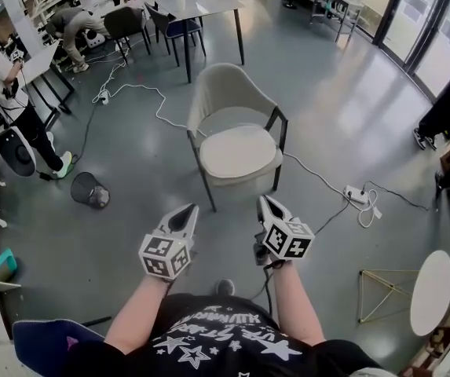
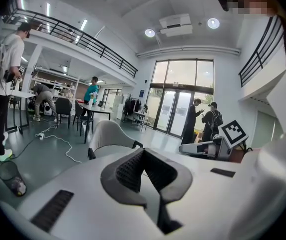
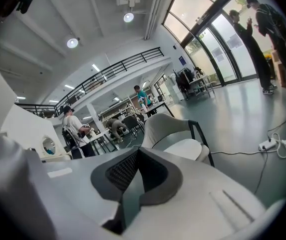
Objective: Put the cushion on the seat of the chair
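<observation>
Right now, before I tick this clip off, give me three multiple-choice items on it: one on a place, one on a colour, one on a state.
1. Where does the cushion lie?
A) under the chair
B) on the chair's seat
C) propped on the chair's backrest

2. What colour are the chair's legs?
A) black
B) white
C) yellow

3. How do the right gripper's jaws stand?
A) wide apart
B) shut on the cushion
C) shut, with nothing between them

Answers:
1 B: the pale cushion fills the seat in the head view.
2 A: the thin legs show black in the head view.
3 C: the right gripper view shows the pads together and empty, with the chair well beyond them.
</observation>
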`<state>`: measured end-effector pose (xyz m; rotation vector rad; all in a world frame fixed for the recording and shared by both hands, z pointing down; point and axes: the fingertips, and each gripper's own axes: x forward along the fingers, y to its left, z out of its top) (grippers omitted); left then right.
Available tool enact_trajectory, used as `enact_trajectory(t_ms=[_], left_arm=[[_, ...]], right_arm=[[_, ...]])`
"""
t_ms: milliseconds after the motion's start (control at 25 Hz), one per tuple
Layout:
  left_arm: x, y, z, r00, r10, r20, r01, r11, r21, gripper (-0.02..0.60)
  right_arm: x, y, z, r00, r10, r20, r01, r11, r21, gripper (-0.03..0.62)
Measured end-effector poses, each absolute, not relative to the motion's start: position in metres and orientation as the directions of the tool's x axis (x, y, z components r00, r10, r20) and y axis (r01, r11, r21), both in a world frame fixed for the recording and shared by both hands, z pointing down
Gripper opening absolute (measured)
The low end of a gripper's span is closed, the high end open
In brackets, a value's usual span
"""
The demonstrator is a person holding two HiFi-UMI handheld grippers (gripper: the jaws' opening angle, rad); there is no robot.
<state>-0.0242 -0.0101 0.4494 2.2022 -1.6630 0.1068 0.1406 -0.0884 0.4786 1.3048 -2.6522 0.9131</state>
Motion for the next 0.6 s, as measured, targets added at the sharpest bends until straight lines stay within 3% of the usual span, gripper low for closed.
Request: enact_trajectory(t_ms=[600], left_arm=[[-0.070,0.038,0.453,0.313,-0.915,0.256,-0.929,-0.239,0.284,0.006]], right_arm=[[0.086,-0.026,0.468,-0.654,-0.682,0.328,-0.753,0.543,-0.372,0.003]])
